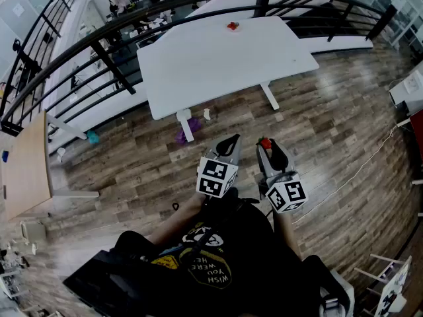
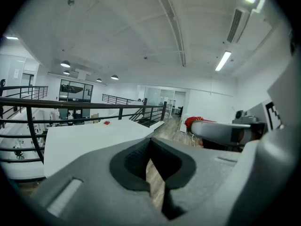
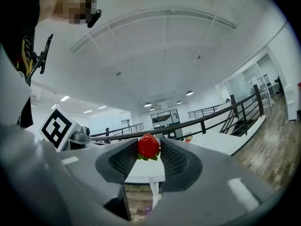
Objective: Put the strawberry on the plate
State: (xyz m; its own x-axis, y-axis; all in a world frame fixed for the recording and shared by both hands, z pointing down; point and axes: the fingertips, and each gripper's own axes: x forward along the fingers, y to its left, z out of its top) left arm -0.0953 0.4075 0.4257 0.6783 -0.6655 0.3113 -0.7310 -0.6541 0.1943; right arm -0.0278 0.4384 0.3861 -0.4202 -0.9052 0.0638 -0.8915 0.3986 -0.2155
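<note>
The left gripper has its jaws closed together with nothing between them. Just right of it, the right gripper clamps 1 strawberry at its jaw tips, glossy red with green leaves at its lower end. It hangs over the wood floor, well short of the white table, where 1 small red object lies. 1 black railing curves behind the table. There are 2 grippers.
</note>
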